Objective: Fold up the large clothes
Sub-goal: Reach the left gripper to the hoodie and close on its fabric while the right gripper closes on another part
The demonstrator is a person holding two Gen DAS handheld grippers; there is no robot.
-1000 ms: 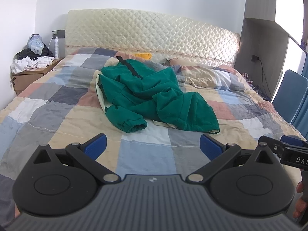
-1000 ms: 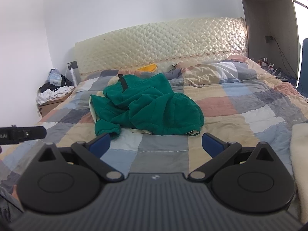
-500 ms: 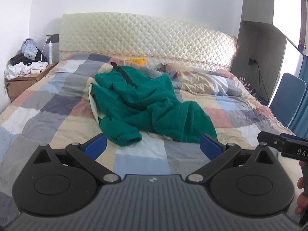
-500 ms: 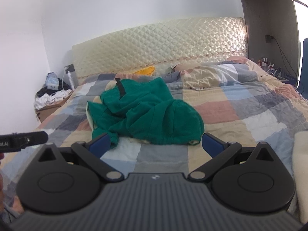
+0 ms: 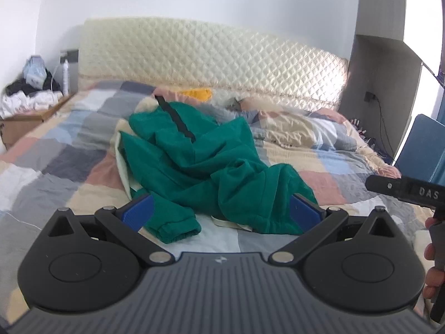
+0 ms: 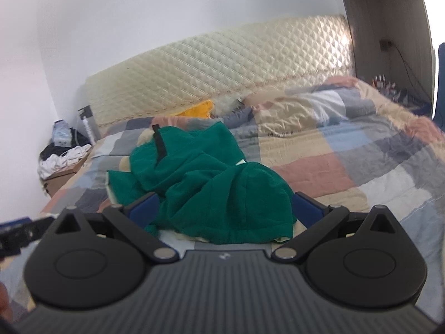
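A crumpled green hooded garment [image 5: 211, 175] [image 6: 211, 183] with a black strip and a pale lining lies in a heap on the checked bedspread [image 5: 69, 156] [image 6: 361, 167]. My left gripper [image 5: 221, 213] is open just short of its near edge, blue pads wide apart, a cuffed sleeve [image 5: 175, 225] lying between them. My right gripper [image 6: 226, 208] is open too, its pads framing the heap's near bulge. Nothing is held. The right tool's bar [image 5: 406, 190] and a hand [image 5: 432, 267] show at the right edge of the left wrist view.
A quilted cream headboard [image 5: 211, 64] runs along the back. A nightstand piled with clothes [image 5: 27, 103] stands at the left. A rumpled duvet [image 6: 319, 108] and a yellow item [image 6: 200, 110] lie near the headboard. A blue chair [image 5: 422, 144] stands at the right.
Both grippers have moved forward toward the green garment, which now fills more of each view and sits between the open pads. The jaws have stayed open.
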